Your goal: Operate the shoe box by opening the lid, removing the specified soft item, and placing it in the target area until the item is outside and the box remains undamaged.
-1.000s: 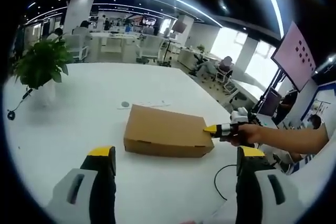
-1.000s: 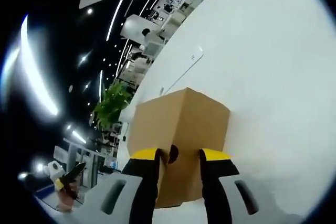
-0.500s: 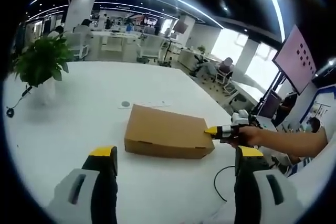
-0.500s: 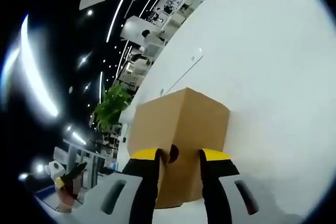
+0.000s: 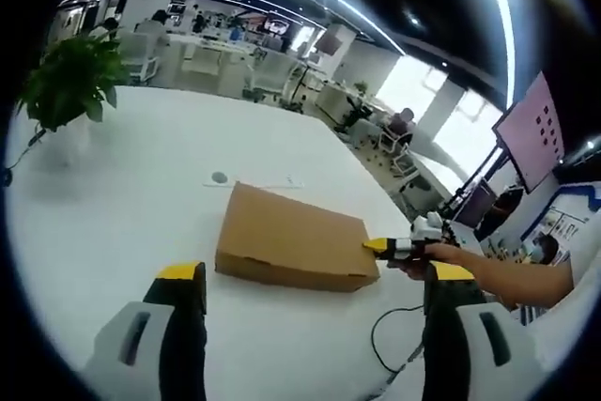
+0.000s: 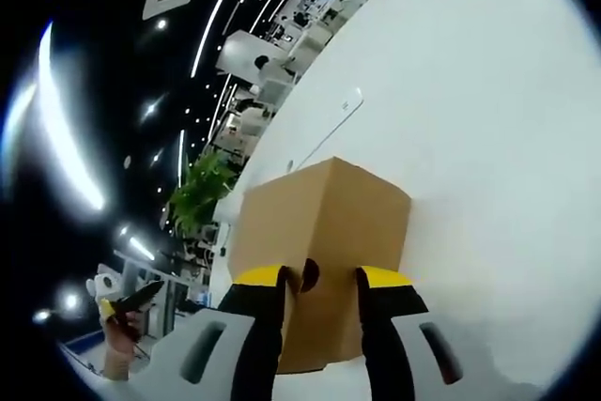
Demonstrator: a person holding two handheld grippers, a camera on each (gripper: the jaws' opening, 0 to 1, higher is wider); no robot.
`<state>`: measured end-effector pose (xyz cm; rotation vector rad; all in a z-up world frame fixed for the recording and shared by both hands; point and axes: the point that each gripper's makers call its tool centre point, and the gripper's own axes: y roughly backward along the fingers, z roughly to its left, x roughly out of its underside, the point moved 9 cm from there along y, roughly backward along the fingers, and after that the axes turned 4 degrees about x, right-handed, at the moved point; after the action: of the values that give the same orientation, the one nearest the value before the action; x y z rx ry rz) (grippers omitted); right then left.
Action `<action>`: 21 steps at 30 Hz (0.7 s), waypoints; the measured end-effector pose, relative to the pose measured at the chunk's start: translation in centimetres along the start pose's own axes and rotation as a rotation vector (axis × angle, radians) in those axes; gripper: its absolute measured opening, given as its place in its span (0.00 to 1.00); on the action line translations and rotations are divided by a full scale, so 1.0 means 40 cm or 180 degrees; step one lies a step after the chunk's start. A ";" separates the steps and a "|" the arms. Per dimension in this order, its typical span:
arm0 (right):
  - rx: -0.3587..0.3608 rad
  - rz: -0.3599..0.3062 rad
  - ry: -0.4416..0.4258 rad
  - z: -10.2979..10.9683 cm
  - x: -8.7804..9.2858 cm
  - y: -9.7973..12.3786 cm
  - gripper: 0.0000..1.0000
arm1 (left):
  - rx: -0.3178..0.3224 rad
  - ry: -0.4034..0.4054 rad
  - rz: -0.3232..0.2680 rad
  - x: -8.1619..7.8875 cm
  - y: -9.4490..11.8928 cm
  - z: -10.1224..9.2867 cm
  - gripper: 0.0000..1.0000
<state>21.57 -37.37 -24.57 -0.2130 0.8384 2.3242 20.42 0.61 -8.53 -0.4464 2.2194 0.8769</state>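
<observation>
You clamped your right gripper [image 6: 319, 281] on the shoe box [image 5: 293, 243] end to lift its lid, left gripper [image 5: 315, 279] wide, waiting.

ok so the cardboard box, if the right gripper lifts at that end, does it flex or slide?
The cardboard box is flat and closed, so probably stiff. It looks light; on the smooth white table it may slide. The right gripper sits at the finger notch, so the lid may hinge up first.
</observation>
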 end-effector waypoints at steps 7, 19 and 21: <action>0.0024 0.0023 0.0003 -0.032 -0.024 -0.005 0.30 | 0.0121 0.0108 0.0002 -0.031 -0.036 0.051 0.99; 0.0045 0.0030 0.0012 -0.050 -0.032 -0.010 0.30 | 0.0211 0.0248 0.0211 -0.052 -0.123 0.154 0.97; 0.0048 0.0022 0.0009 -0.048 -0.030 -0.011 0.30 | 0.0223 0.0279 0.0215 -0.056 -0.133 0.167 0.97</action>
<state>22.65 -38.94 -25.87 -0.2074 0.8589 2.3238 28.04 1.63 -12.90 -0.3855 2.3497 0.8257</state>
